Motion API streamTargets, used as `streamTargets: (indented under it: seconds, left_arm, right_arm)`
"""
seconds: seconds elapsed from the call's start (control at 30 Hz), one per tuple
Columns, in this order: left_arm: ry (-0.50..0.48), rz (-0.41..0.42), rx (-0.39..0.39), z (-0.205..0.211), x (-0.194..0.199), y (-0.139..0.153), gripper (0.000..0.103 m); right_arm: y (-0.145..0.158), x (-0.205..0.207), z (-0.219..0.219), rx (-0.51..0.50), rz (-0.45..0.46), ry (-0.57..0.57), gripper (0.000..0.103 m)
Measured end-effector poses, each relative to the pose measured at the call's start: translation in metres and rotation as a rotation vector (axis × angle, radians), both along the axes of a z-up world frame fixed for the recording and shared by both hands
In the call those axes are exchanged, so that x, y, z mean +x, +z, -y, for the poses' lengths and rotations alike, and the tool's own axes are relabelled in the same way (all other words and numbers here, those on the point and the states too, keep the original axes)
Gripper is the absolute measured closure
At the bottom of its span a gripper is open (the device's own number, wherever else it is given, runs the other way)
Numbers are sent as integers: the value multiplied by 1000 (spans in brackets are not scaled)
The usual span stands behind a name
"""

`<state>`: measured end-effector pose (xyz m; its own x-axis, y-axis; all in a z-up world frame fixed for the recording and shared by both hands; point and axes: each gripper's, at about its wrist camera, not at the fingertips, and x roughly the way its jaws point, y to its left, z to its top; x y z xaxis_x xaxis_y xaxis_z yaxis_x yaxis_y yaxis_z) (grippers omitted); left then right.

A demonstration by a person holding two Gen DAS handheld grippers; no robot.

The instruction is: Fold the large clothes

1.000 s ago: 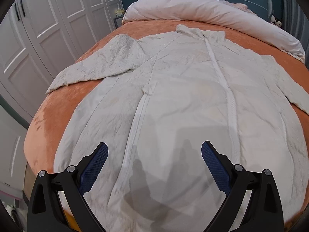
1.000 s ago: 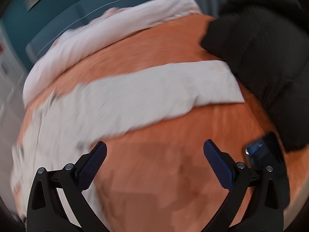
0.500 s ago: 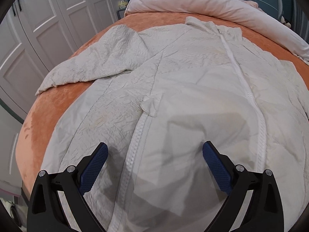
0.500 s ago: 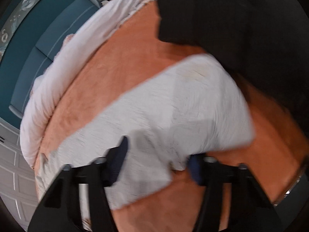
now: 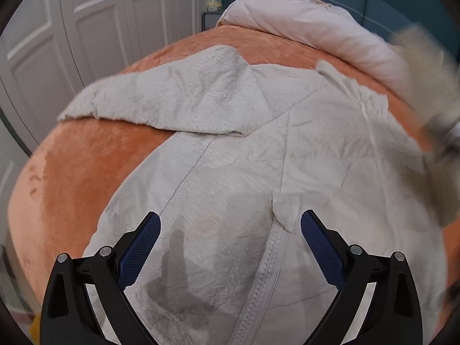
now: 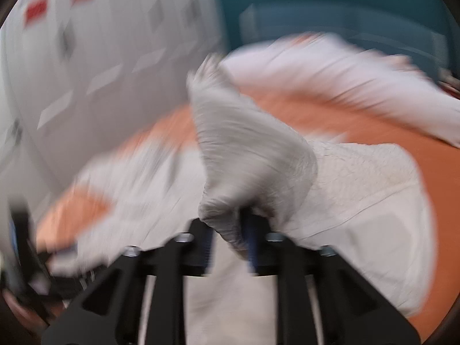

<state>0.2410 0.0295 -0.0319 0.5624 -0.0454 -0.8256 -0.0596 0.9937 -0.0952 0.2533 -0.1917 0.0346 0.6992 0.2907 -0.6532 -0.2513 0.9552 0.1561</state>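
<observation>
A large cream zip-up coat [image 5: 258, 149] lies spread on the orange bedcover [image 5: 86, 166]. Its left sleeve [image 5: 178, 97] lies out toward the wardrobe. My left gripper [image 5: 230, 244] is open and empty, low over the coat's left front panel beside the zip [image 5: 267, 261]. My right gripper [image 6: 230, 238] is shut on the coat's right sleeve [image 6: 247, 155] and holds it lifted over the coat body [image 6: 359, 201]. That lifted sleeve shows blurred at the right edge of the left wrist view [image 5: 434, 86].
A rolled white duvet [image 5: 302, 26] lies across the head of the bed before a teal headboard [image 5: 402, 3]. White wardrobe doors [image 5: 86, 23] stand close along the bed's left side. The right wrist view is heavily motion-blurred.
My right gripper closed on the right sleeve and swung it up and over toward the coat body. My left gripper moved forward and left over the coat, staying open.
</observation>
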Motion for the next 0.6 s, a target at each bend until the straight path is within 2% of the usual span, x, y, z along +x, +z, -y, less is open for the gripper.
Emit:
streamTargets:
  seconds: [0.03, 0.1, 0.13, 0.2, 0.27, 0.37, 0.4, 0.47, 0.5, 0.57, 0.6]
  left_arm:
    - [-1, -10, -42, -6, 3, 1, 6]
    - [-9, -26, -111, -12, 10, 2, 6]
    - [-19, -31, -147, -15, 15, 2, 6]
    - [-35, -35, -204, -15, 26, 0, 5]
    - [-49, -56, -247, -11, 38, -7, 5]
    - [-64, -132, -382, 3, 67, -27, 5]
    - [-60, -146, -403, 8, 74, -31, 5]
    - [-79, -147, -421, 22, 86, -35, 5]
    - [-92, -146, -420, 27, 90, -36, 8]
    - [-124, -135, -393, 40, 99, -35, 28]
    - [-152, -124, -355, 50, 106, -35, 54]
  right_arm:
    - [-22, -2, -28, -45, -36, 34, 57]
    - [-45, -12, -53, -73, -54, 72, 55]
    - [-49, -21, -56, -64, -62, 75, 55]
    - [-47, -45, -47, -18, -56, 43, 48]
    - [-41, -54, -25, 28, -45, -16, 44]
    - [-31, -70, 31, 52, -41, -171, 43]
    - [-31, -71, 62, 64, -56, -261, 42]
    - [-31, -75, 98, 102, -74, -374, 42]
    - [-33, -79, 124, 144, -79, -450, 42]
    - [-35, -81, 154, 174, -74, -532, 42]
    - [-37, -79, 167, 163, -71, -566, 43]
